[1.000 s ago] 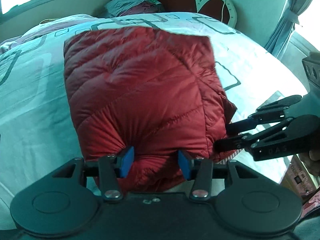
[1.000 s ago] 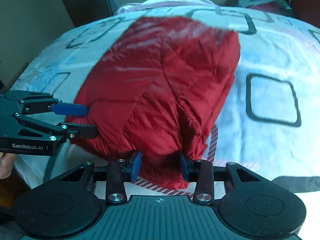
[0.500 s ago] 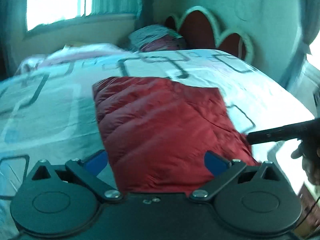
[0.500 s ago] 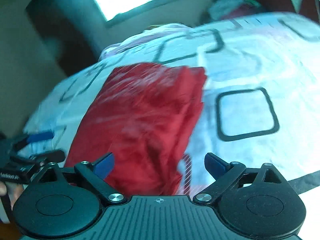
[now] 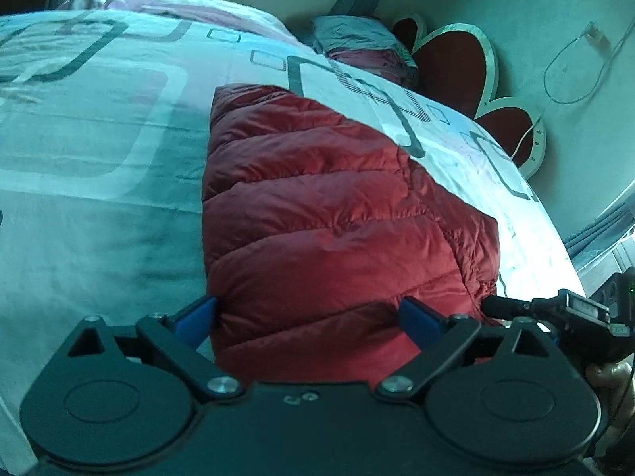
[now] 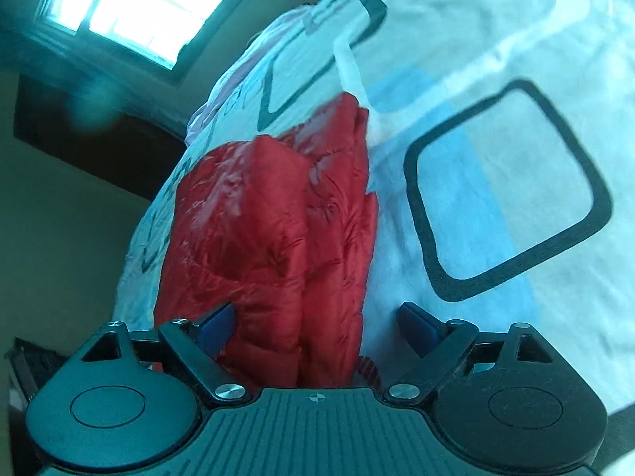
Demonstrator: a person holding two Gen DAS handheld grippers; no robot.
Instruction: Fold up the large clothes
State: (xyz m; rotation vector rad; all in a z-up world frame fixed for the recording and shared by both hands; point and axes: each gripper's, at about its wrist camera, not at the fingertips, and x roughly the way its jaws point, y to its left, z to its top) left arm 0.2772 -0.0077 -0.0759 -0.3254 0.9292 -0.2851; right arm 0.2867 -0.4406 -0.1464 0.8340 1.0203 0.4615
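Observation:
A red quilted down jacket point(image 5: 325, 214) lies folded into a rough rectangle on the bed. It also shows in the right wrist view point(image 6: 278, 238), bunched and seen from its side. My left gripper point(image 5: 309, 317) is open and empty, its blue pads spread wide over the jacket's near edge. My right gripper point(image 6: 317, 321) is open and empty, its pads either side of the jacket's near end. The right gripper also shows at the right edge of the left wrist view point(image 5: 555, 309).
The bed cover point(image 5: 99, 198) is pale with dark square outlines. Pillows point(image 5: 357, 43) and a scalloped red headboard point(image 5: 456, 59) stand at the far end. A window point(image 6: 131, 4) and a dark wall lie beyond the bed's left side.
Both grippers were shut on the jacket's near edge a second ago. They have opened wide, let go and pulled back, and both cameras have swung to new angles.

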